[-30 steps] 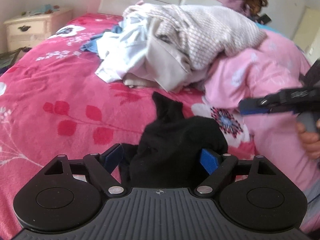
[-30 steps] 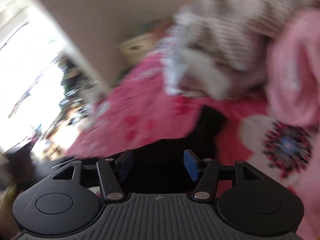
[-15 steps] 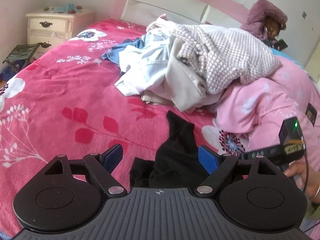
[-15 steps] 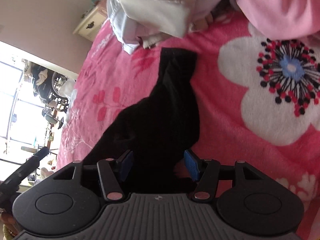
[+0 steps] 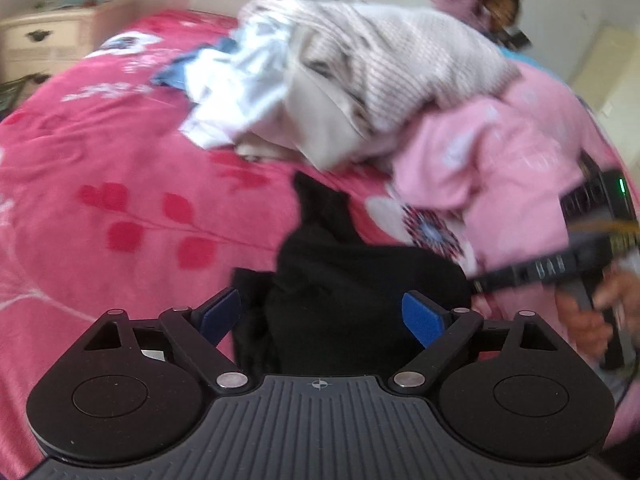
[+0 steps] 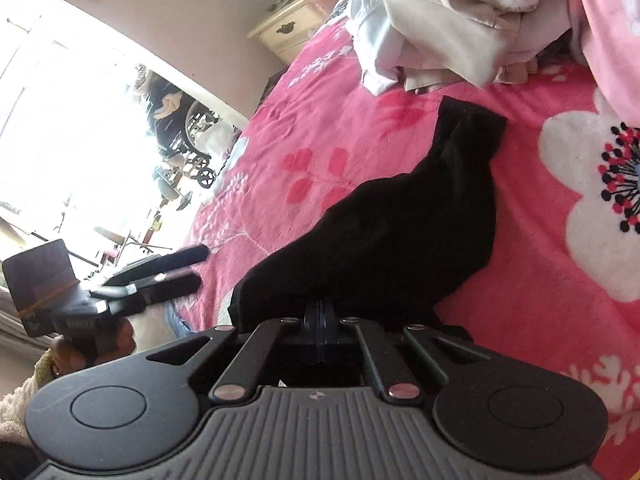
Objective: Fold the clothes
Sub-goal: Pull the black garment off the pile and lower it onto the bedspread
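From the left wrist, the left gripper [image 5: 322, 314] stands wide, its blue pads [image 5: 422, 317] either side of the near bulk of the black garment [image 5: 352, 276] without pressing it; its jaws have just been opening a little further. The garment lies crumpled on the pink floral bedspread [image 5: 120, 184], its long axis running away from the gripper to a narrow tip near the pile of light clothes [image 5: 340, 80]. At the right edge the right gripper [image 5: 478, 284] reaches in (blurred here), its tip at the garment's right edge.

From the right wrist, the right gripper [image 6: 320, 316] has just been closing and its pads now meet, pinched on the near edge of the black garment [image 6: 400, 220], which stretches up and to the right toward the same clothes pile [image 6: 440, 32]. The left gripper [image 6: 192, 268] shows at the left, fingers apart, just beside the garment's left end.

The right hand already has its hold, so my guess is the coming move turns on the left one: the cloth lies straight ahead between its pads, ready to be pinched before the piece is spread.
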Demonstrator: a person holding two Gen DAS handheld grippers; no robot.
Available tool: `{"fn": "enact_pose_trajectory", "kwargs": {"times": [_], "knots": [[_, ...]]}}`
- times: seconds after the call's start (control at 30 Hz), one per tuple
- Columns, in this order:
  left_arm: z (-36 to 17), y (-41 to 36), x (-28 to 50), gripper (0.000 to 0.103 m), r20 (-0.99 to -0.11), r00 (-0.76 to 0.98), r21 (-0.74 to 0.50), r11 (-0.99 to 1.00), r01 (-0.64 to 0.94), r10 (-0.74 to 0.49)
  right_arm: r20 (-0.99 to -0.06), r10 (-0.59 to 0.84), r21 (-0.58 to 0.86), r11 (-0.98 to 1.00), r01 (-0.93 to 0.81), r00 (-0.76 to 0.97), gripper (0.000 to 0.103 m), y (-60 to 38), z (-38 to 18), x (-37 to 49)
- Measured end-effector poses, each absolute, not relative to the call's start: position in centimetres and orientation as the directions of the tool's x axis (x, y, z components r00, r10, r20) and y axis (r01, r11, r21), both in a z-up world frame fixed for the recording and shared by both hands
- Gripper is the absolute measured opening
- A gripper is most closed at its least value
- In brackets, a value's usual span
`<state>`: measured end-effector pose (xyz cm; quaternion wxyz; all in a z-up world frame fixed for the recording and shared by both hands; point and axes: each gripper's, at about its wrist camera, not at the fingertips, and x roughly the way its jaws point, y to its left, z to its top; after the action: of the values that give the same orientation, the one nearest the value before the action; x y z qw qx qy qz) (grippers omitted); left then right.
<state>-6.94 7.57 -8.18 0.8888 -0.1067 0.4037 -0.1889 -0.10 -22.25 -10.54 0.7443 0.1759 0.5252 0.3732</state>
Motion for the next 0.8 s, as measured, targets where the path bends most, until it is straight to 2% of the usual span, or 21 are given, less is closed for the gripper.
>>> {"fn": "enact_pose_trajectory", "kwargs": {"times": [0.1,0.13,0.17,0.23,0.27,0.3,0.4,0.47,0.53,0.63,0.8], "knots": [[-8.7,5.8,-6.5,0.092,-0.664,0.605,-0.307,0.898,0.316,-0.439,-0.636,0.74,0.651,0.668,-0.362,0.22,0.005,-22.6,-9.7,0.7],[-9.0,5.2,-6.3,0.092,-0.66,0.606,-0.3,0.895,0.331,-0.445,-0.624,0.747,0.662,0.661,-0.354,0.229,0.011,-23.1,-9.6,0.9],[-9.3,4.7,-6.1,0.092,-0.656,0.606,-0.297,0.892,0.341,-0.45,-0.618,0.749,0.671,0.66,-0.339,0.237,0.024,-23.5,-9.6,1.1],[-10.3,3.7,-5.6,0.087,-0.656,0.601,-0.298,0.888,0.351,-0.457,-0.606,0.76,0.694,0.649,-0.311,0.236,0.041,-23.9,-9.9,1.3],[-10.9,3.5,-5.3,0.075,-0.663,0.589,-0.314,0.886,0.342,-0.462,-0.599,0.765,0.706,0.643,-0.297,0.234,0.042,-24.2,-10.0,1.4],[-11.5,3.2,-5.0,0.055,-0.67,0.576,-0.33,0.883,0.333,-0.468,-0.599,0.77,0.712,0.638,-0.293,0.22,0.042,-24.0,-10.4,1.4],[-12.7,3.5,-4.6,0.026,-0.669,0.574,-0.398,0.88,0.26,-0.472,-0.582,0.797,0.733,0.601,-0.319,0.162,0.037,-22.9,-11.3,1.2],[-12.9,4.6,-4.8,0.013,-0.668,0.582,-0.434,0.878,0.202,-0.464,-0.563,0.818,0.748,0.566,-0.347,0.122,0.025,-21.7,-11.7,1.0],[-12.6,6.4,-5.9,0.009,-0.66,0.606,-0.448,0.88,0.157,-0.444,-0.543,0.836,0.76,0.53,-0.376,0.08,0.018,-19.9,-11.9,0.7],[-12.3,9.4,-8.2,0.007,-0.684,0.63,-0.397,0.912,0.102,-0.368,-0.551,0.835,0.738,0.476,-0.479,-0.019,0.018,-15.7,-11.9,-0.7],[-14.3,14.6,-11.4,0.006,-0.793,0.561,-0.33,0.942,-0.065,-0.24,-0.556,0.815,0.691,0.345,-0.635,-0.162,0.021,-11.6,-11.3,-4.6]]}}
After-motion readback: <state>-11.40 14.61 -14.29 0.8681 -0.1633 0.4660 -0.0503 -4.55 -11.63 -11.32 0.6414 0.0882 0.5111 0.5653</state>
